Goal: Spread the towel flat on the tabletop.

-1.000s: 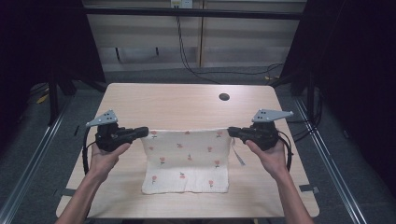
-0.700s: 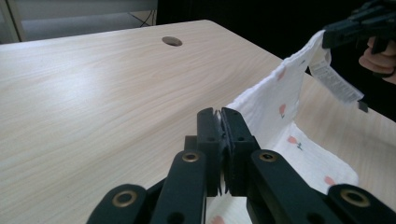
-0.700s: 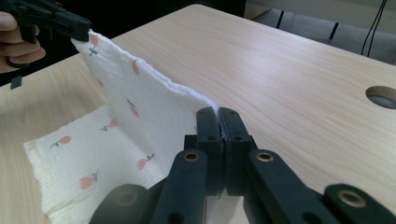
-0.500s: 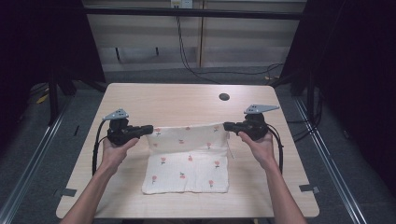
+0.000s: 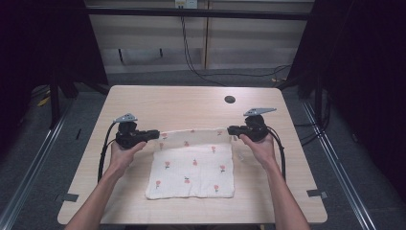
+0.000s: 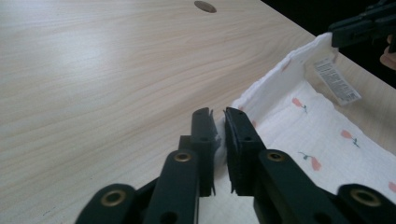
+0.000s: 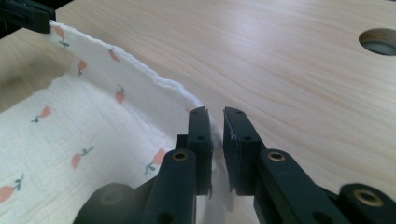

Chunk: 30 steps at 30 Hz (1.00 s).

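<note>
A white cloth (image 5: 191, 165) printed with small red flowers lies flat on the wooden table (image 5: 182, 103), its far edge still raised a little. My left gripper (image 5: 155, 134) is at the far left corner and my right gripper (image 5: 231, 129) at the far right corner. In the left gripper view the jaws (image 6: 218, 112) stand slightly apart with the cloth (image 6: 317, 135) corner loose in the gap. The right gripper (image 7: 215, 111) looks the same, with the cloth (image 7: 93, 126) edge between parted jaws. Both pairs of jaws have just been opening.
A round dark hole (image 5: 230, 99) sits in the table beyond the cloth. A white care label (image 6: 336, 81) hangs at the cloth's far right corner. Bare tabletop lies beyond the cloth and at both sides. Dark floor and rails surround the table.
Both hands have come down and moved inward, lowering the cloth's far edge toward the table. Both pairs of jaws have parted slightly around the corners.
</note>
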Available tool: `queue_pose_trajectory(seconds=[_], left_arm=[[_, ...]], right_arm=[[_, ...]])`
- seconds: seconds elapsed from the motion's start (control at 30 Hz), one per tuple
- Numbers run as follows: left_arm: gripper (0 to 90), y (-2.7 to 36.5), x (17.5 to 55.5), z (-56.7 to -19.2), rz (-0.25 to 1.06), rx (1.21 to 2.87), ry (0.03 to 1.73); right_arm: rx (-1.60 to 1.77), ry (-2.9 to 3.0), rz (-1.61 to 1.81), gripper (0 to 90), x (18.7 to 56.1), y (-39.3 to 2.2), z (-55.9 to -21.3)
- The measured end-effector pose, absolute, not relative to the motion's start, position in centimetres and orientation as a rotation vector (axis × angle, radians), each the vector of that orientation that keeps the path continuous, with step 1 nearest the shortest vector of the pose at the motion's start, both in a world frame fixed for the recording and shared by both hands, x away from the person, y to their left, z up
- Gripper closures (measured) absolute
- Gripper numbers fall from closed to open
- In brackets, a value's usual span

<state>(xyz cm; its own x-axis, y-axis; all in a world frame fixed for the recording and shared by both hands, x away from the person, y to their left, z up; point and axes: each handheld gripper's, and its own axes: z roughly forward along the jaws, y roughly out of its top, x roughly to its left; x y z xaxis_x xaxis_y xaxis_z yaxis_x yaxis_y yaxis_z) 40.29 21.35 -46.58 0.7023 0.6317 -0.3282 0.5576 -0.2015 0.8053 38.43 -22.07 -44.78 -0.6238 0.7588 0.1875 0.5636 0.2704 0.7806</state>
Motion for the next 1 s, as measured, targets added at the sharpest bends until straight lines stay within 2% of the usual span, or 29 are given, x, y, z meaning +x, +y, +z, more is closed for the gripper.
queue_pose_trajectory(seconds=[0.07,0.1,0.27,0.37,0.5,0.67,0.77,0.87,1.0], left_arm=[[75.0,21.4,40.4,-46.7,0.081,1.876,0.935],[66.8,21.6,40.3,-46.9,0.081,1.872,0.964],[62.2,21.9,39.7,-46.4,0.098,1.891,0.961],[54.9,22.1,38.9,-45.6,0.124,1.936,0.934],[51.9,22.7,37.5,-45.0,0.112,1.943,0.895],[51.8,23.4,35.9,-44.6,0.09,1.959,0.847],[56.6,23.8,34.7,-44.2,0.108,1.965,0.821],[65.7,23.9,33.5,-44.3,0.136,1.991,0.802],[66.9,23.8,32.3,-44.9,0.092,2.026,0.785]], right_arm=[[1.24,2.314,1.273,78.7,38.5,-22.2,-44.9],[1.256,2.305,1.256,76.6,38.5,-22.3,-45.1],[1.258,2.293,1.25,71.0,38.0,-22.6,-45.1],[1.238,2.294,1.252,64.2,37.2,-22.7,-44.4],[1.215,2.28,1.226,58.8,35.6,-22.8,-43.4],[1.203,2.266,1.225,55.0,33.3,-24.0,-42.4],[1.195,2.272,1.224,55.1,31.9,-24.7,-41.8],[1.176,2.305,1.233,56.9,30.5,-24.7,-41.8],[1.163,2.373,1.197,57.3,28.6,-23.5,-43.3]])
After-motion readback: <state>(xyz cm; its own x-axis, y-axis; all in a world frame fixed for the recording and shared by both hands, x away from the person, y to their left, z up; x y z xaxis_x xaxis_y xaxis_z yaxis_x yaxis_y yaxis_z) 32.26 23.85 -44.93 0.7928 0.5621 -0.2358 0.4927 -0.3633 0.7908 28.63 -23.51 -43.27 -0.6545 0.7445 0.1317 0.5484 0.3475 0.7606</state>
